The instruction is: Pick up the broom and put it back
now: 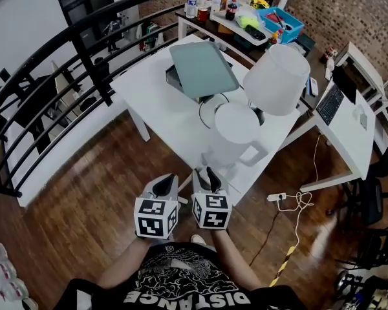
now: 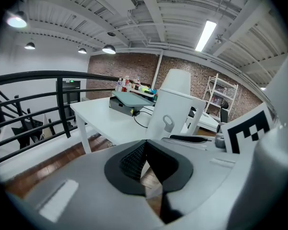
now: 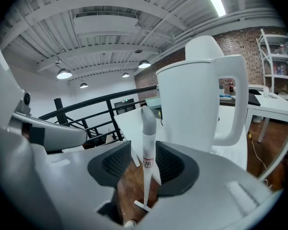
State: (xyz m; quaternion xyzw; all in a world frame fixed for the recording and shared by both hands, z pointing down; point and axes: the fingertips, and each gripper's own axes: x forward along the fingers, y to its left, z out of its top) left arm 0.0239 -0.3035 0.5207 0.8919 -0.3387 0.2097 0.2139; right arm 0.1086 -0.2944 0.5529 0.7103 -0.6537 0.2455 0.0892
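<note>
Right gripper (image 3: pixel 145 166): jaws wide apart, pads clear of broom.
Broom (image 3: pixel 148 128): white handle upright between right jaws, touching neither pad; off near edge of surface (image 1: pixel 158 105), over wood floor (image 1: pixel 84 199).
White container with handle (image 3: pixel 197 104): just behind broom, by same near edge.
Left gripper (image 2: pixel 144 152): jaw tips together, nothing between them; just beside right gripper.

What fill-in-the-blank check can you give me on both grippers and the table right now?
The fingers of the right gripper stand ____ around the white broom handle. The fingers of the left gripper are ____, with nothing between them. The table ahead is ____ in colour.
Missing words: open; shut; white.
</note>
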